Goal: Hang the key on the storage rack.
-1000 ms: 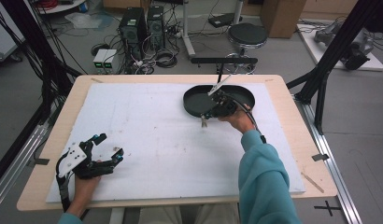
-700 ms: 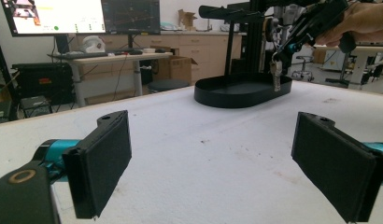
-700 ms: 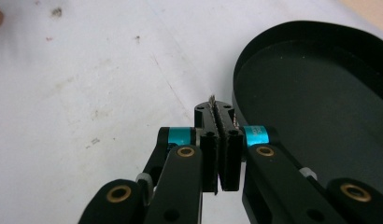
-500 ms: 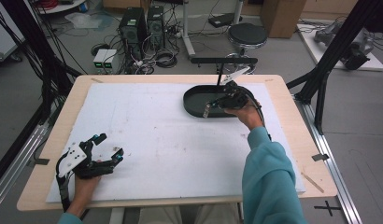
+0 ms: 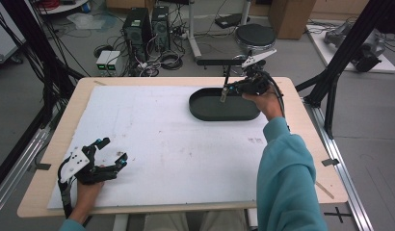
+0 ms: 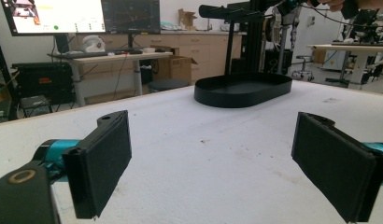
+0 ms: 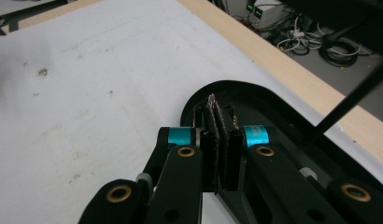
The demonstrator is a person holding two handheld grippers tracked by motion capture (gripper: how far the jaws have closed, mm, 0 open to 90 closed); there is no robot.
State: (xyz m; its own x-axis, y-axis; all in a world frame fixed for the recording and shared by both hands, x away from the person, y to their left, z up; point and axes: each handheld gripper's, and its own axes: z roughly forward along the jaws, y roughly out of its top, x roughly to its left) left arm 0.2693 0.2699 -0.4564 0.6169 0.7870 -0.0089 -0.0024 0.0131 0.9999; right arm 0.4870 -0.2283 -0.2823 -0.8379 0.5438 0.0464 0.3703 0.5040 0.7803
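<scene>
A black oval tray (image 5: 205,110) sits on the white sheet at the far right of the table; nothing lies in the part of it I see. My right gripper (image 5: 223,95) hangs above the tray's far right side, tips pointing down and left. In the right gripper view its pads (image 7: 217,109) are pressed flat together with nothing between them, over the tray's rim (image 7: 199,93). My left gripper (image 5: 111,151) rests at the near left corner, jaws wide open. Its two pads (image 6: 108,158) stand far apart with bare sheet between them, facing the tray (image 6: 243,88) far ahead.
A white sheet (image 5: 152,139) covers most of the wooden table (image 5: 80,96). A black stand with a horizontal bar (image 5: 224,61) rises just beyond the table's far edge, behind the tray. Computers and cables lie on the floor beyond.
My right gripper has risen from the tray and drifted toward the far right, still shut. The left gripper and the tray have not moved.
</scene>
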